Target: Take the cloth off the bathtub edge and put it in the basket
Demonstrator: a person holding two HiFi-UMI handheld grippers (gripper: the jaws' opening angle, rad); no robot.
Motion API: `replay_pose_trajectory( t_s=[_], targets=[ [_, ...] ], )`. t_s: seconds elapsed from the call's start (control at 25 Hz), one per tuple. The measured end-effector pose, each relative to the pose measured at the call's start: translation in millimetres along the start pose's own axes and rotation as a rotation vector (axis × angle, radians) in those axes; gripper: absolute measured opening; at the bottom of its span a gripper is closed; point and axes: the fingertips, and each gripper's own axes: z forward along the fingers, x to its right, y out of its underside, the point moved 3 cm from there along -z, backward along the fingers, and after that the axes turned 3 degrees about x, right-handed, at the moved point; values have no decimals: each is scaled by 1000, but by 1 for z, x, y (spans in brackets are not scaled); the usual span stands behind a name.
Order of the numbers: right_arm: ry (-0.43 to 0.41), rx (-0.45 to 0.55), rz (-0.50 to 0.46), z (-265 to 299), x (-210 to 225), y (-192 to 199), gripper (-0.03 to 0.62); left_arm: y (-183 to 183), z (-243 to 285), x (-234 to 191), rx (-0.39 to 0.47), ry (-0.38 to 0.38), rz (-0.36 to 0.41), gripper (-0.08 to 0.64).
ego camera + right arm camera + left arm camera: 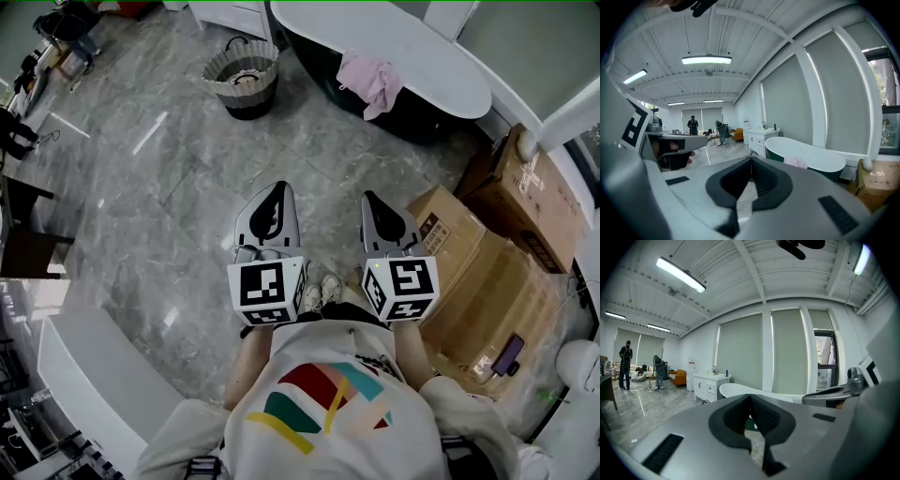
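Hanging over the near rim of the bathtub [412, 42], the pink cloth [370, 82] lies in loose folds, part on the rim and part down the tub's dark outer wall. Nothing is touching it.

The basket [246, 96] stands upright on the floor just beside the tub's left end, apart from the cloth.

Both grippers are held level-to-slightly-down in front of the person's chest, side by side and well short of the tub, pointing toward it. The left gripper [278, 187] has its jaws fully together with nothing between them. The right gripper [367, 198] is likewise closed and empty.

Grey marble floor [187, 187] lies between the grippers and the tub. Cardboard boxes [492, 272] are stacked off the tub's right end, close beside the right gripper. A white cabinet [761, 136] stands beyond the tub's far end.
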Motion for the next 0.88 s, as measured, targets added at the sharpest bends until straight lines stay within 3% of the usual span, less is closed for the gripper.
replay_pose_trajectory(
  t_s=[0.48,0.88],
  targets=[
    [-44,23,-23,9,30,7,12,-1,27,18,22,-13,28,18],
    [24,52,-45,35,74,-10,12,-10,81,20,73,36,-19,18]
  ],
)
